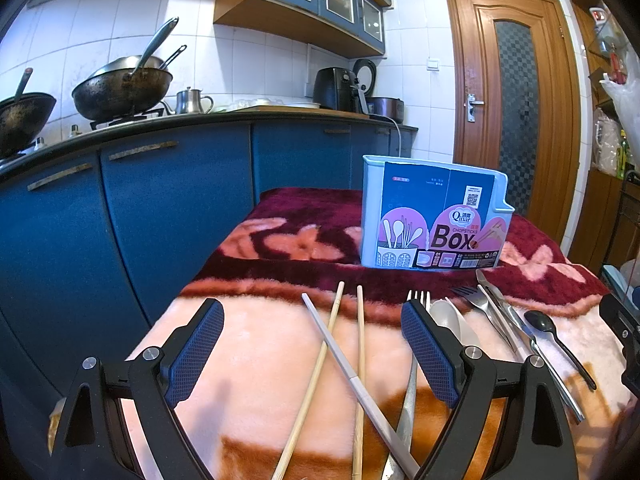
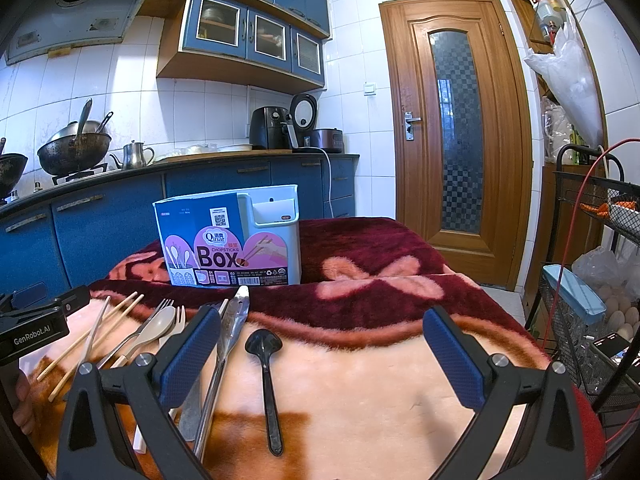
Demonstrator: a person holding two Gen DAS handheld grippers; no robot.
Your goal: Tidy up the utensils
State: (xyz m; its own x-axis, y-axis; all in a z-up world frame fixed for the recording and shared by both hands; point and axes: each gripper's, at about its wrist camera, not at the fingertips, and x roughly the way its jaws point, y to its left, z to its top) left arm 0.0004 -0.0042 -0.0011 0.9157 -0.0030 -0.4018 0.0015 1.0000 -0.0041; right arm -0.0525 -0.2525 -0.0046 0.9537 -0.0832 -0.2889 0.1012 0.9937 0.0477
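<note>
Your left gripper point(image 1: 312, 354) hangs wide open over the pink fleece blanket point(image 1: 256, 360), nothing between the blue pads, and three chopsticks lie loose right under the gap: two bamboo chopsticks point(image 1: 360, 344) and a pale grey chopstick point(image 1: 348, 368) crossing them at a slant. Just past your right-hand pad, a metal fork point(image 1: 418, 298) pokes out, with a beige spoon point(image 1: 448, 320) beside it, then a second fork point(image 1: 476, 300) and long steel tongs point(image 1: 516, 328) fanned together. Over on the other side, your right gripper point(image 2: 320, 352) is spread just as wide and empty, with a glossy black spoon point(image 2: 264, 376) lying bowl-up on the blanket between the pads, handle towards you. Beyond all this, the utensil holder point(image 2: 276, 232) stands upright on the dark red part of the blanket, pale blue plastic, wrapped in a label reading CHOPSTICKS BOX, well apart from both grippers
</note>
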